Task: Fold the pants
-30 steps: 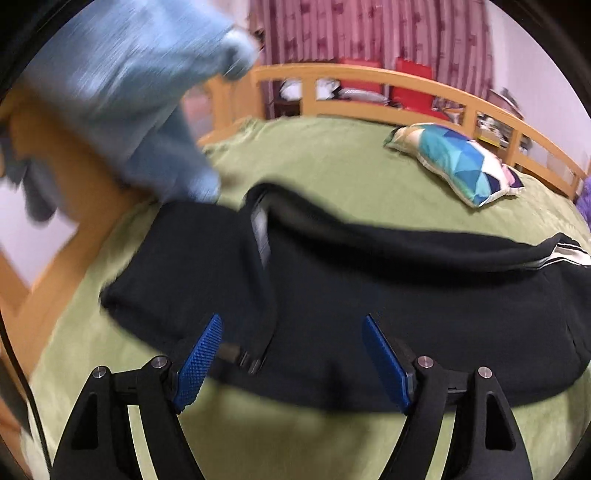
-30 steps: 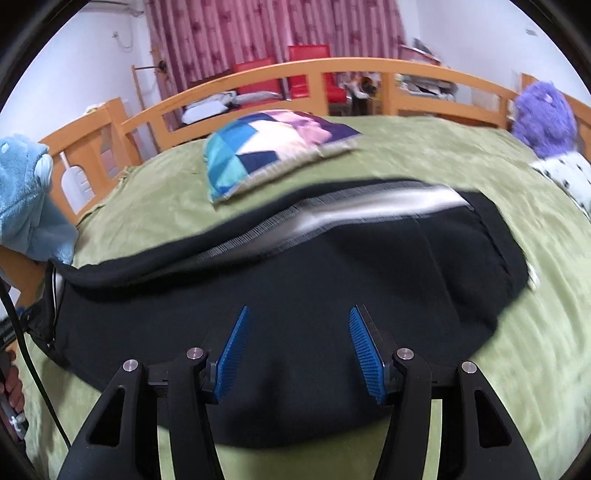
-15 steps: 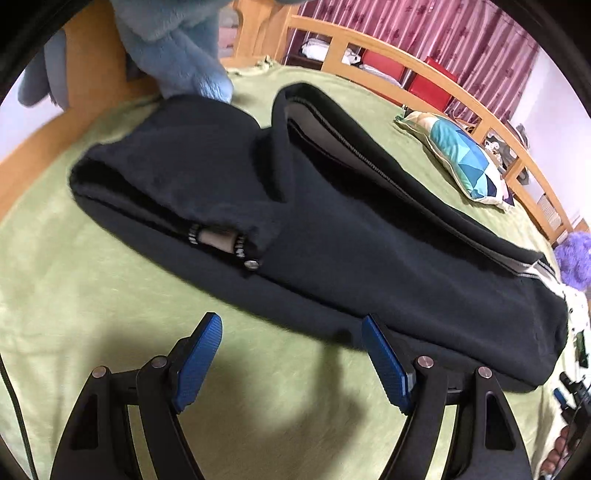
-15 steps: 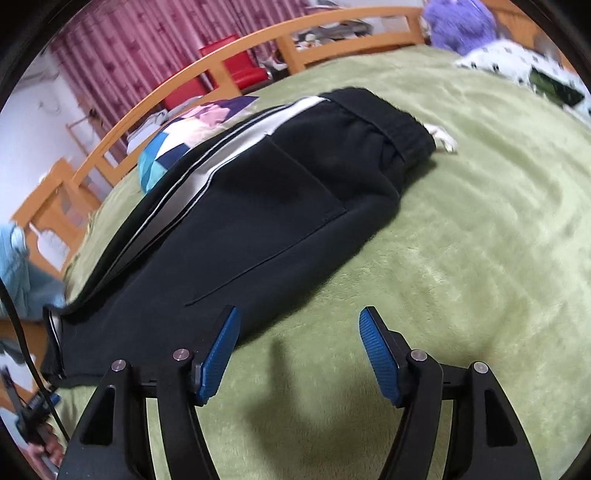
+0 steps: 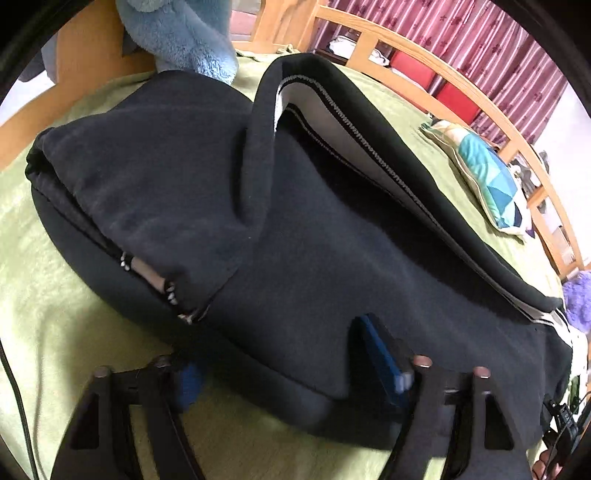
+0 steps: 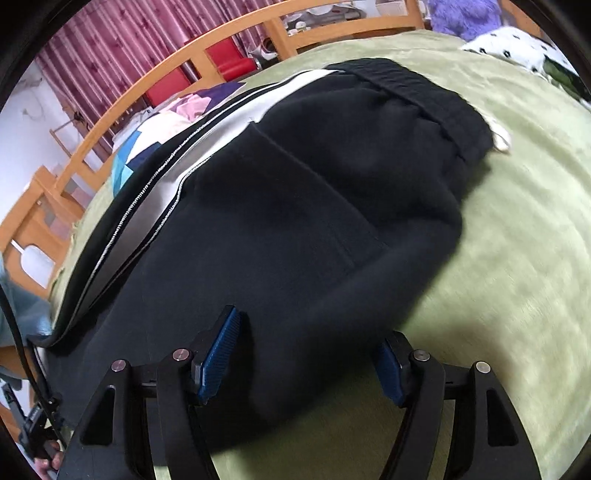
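With blue pads straddling the near edge of the black pants (image 5: 303,236), left gripper (image 5: 291,365) parted, jaws lately narrowing around the cloth, not pinching it. Likewise on the right gripper (image 6: 306,354): fingers spread, lately drawing in, the hem between them but not clamped. Pants lying lengthwise on the green bedspread (image 6: 517,229), white side stripe (image 6: 155,206) along the far edge, waistband (image 6: 417,92) toward the right. Beyond: patchwork pillow (image 5: 487,177), blue plush toy (image 5: 184,33), wooden bed rail (image 5: 402,40).
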The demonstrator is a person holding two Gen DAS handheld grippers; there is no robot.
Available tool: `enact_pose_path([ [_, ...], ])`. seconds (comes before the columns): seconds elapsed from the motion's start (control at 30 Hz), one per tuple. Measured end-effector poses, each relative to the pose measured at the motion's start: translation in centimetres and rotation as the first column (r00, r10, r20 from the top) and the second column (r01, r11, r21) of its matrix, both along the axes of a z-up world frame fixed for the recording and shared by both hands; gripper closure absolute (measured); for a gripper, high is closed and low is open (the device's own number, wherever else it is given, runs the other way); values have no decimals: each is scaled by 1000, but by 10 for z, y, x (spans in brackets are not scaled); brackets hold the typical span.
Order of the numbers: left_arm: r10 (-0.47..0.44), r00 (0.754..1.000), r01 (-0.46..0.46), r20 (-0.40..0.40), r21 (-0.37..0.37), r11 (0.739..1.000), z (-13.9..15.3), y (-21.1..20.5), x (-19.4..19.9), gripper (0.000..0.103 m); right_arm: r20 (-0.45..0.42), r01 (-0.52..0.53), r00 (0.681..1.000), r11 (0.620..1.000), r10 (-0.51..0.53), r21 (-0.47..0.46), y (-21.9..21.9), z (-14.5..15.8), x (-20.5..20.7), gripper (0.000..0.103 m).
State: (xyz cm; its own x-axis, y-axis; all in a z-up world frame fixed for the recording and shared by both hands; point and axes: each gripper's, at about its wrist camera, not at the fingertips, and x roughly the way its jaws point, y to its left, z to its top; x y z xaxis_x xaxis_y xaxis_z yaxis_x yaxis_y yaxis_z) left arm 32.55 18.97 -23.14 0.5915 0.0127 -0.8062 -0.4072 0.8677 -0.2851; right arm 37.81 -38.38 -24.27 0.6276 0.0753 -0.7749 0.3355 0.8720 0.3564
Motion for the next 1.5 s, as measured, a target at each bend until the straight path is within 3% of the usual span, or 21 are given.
enact_pose_path([
  [0.03,4,1000,-4,-2,9,1000,0,0,1,57,2,1,1000,1000,-1,-9,2,0,6,61],
  [0.07,1,1000,-1,3,20,1000,1,0,1,78,1,0,1000,1000,0,-21,3,0,8,72],
  [0.1,-9,1000,9,9,35,999,4,0,0,85,5,1,1000,999,-1,-47,6,0,11,84],
  [0.13,-26,999,25,20,47,999,7,-1,-2,90,16,-3,1000,998,4,-58,7,2,10,89],
  [0.27,-43,998,39,44,95,995,23,-7,-21,92,40,0,999,991,5,-133,16,17,-6,95],
  [0.33,-50,997,46,52,77,996,30,-6,-37,92,56,17,998,995,-12,-101,12,27,-21,97],
  [0.43,-62,997,59,43,66,996,36,-9,-61,92,68,18,998,999,-15,-41,3,39,-48,97],
  [0.77,-141,990,141,-6,74,987,44,-23,-200,92,49,6,999,997,-3,-71,-7,50,-192,97],
  [0.9,-163,987,163,-4,65,985,43,-25,-232,91,35,8,999,995,-4,-101,-10,49,-244,96],
  [0.97,-173,985,173,-3,57,983,40,-24,-237,87,17,3,1000,994,-1,-111,-9,47,-256,93],
  [1.03,-179,984,179,-18,33,983,40,-21,-241,83,-10,-1,1000,995,0,-104,-9,45,-268,81],
  [1.1,-189,982,189,-17,24,982,45,-17,-251,79,-22,-8,1000,994,5,-106,-5,48,-282,80],
  [1.17,-211,977,211,2,58,976,54,-16,-262,73,-3,-19,1000,988,19,-152,2,56,-298,75],
  [1.27,-216,976,213,14,117,970,62,-14,-273,64,16,-26,999,972,30,-232,11,68,-316,58],
  [1.33,-222,975,218,20,123,968,65,-11,-276,62,20,-19,999,965,26,-263,12,72,-325,52],
  [1.4,-220,975,214,30,125,969,67,-10,-278,59,14,-2,1000,965,6,-261,7,71,-327,47],
  [1.47,-203,979,198,34,123,972,68,-7,-278,43,5,38,999,973,-38,-227,-5,66,-324,46],
  [1.5,-198,980,192,39,118,974,67,-7,-277,43,3,65,998,977,-66,-204,-12,64,-322,46],
])
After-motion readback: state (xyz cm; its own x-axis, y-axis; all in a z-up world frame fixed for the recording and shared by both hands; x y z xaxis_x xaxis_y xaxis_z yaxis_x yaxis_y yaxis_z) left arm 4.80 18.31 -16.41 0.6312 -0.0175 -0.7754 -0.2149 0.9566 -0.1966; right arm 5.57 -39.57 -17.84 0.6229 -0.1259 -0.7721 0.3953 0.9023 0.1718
